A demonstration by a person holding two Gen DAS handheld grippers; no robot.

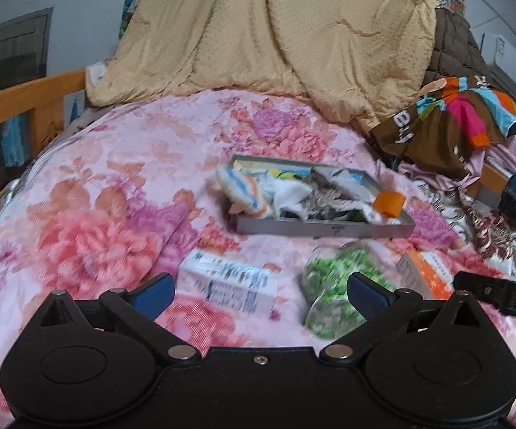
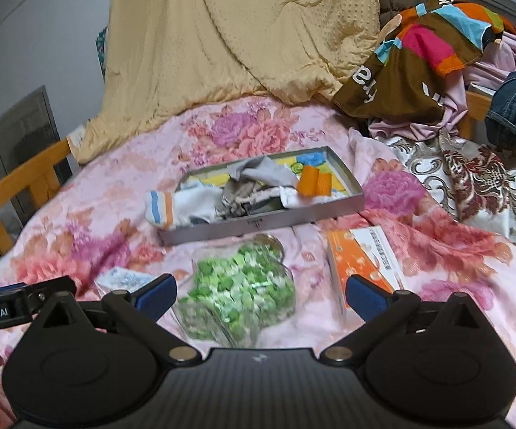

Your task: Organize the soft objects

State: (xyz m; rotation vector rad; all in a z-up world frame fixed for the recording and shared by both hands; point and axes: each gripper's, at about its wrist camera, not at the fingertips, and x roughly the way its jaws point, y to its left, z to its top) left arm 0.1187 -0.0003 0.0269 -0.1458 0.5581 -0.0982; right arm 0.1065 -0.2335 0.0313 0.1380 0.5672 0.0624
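Observation:
A grey tray (image 1: 322, 230) (image 2: 258, 227) lies on the flowered bedspread, filled with soft things. A striped sock (image 1: 243, 189) (image 2: 163, 209) hangs over its left end. Beside it lie a grey patterned cloth (image 1: 318, 193) (image 2: 243, 193) and an orange piece (image 1: 388, 202) (image 2: 315, 182). My left gripper (image 1: 259, 293) is open and empty above a white printed box (image 1: 229, 286). My right gripper (image 2: 261, 295) is also open and empty, over a clear container of green bits (image 2: 240, 286) (image 1: 336, 286). Both hover short of the tray.
An orange box (image 1: 426, 275) (image 2: 361, 257) lies right of the green container. A yellow quilt (image 1: 275, 35) is heaped at the back, with a colourful brown garment (image 2: 411, 64) and jeans (image 2: 515, 107) at the right. A wooden bed rail (image 1: 25, 107) runs along the left.

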